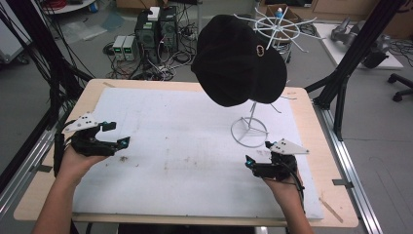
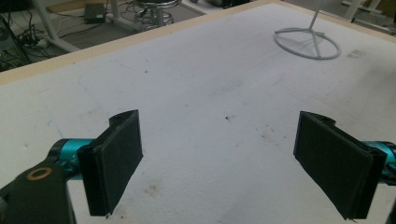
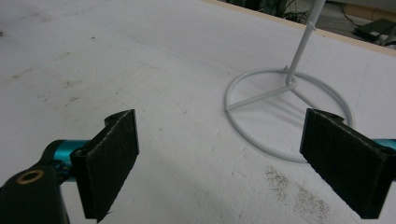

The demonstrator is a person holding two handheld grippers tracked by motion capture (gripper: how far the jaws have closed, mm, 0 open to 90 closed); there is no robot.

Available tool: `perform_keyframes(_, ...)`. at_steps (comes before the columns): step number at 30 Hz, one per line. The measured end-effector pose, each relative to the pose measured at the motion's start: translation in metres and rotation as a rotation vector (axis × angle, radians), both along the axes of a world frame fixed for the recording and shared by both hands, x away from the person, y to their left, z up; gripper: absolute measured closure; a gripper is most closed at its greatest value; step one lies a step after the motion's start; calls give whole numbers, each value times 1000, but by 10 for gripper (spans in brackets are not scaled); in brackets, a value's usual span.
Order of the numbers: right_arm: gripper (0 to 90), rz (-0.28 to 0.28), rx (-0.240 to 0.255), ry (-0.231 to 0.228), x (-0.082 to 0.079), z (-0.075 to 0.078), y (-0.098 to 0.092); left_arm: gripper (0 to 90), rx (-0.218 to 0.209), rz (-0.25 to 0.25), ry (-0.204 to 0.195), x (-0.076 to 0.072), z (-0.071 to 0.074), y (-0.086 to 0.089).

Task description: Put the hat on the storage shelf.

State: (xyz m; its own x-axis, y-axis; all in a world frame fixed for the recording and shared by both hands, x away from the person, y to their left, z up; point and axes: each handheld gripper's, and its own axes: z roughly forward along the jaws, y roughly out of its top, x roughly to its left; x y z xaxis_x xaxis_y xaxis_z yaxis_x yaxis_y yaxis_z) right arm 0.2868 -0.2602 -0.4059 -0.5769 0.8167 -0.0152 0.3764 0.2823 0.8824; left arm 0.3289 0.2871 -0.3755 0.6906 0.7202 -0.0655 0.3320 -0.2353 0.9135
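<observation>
A black cap (image 1: pixel 237 61) hangs on top of a white wire stand (image 1: pixel 249 130) at the right middle of the white mat (image 1: pixel 170 146). The stand's ring base shows in the left gripper view (image 2: pixel 307 43) far off and in the right gripper view (image 3: pixel 280 93) just ahead. My left gripper (image 1: pixel 117 134) rests at the mat's left edge, jaws wide apart, nothing between them (image 2: pixel 224 163). My right gripper (image 1: pixel 258 153) sits just in front of the stand's base, open as well, and holds nothing (image 3: pixel 224 163).
The mat lies on a wooden table (image 1: pixel 311 141) framed by black struts (image 1: pixel 350 53). Beyond the far edge stand computer boxes and cables (image 1: pixel 156 34) and a second white wire rack (image 1: pixel 277 27) on the floor.
</observation>
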Motion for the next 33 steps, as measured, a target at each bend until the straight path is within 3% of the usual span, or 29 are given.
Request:
perform_keyframes(12,108,2,-2,-3,0,0,1,158,-23,-2,2,-1,1,0)
perform_keyframes(33,108,7,-3,6,1,-1,3,159,-25,1,14,0,-2,1)
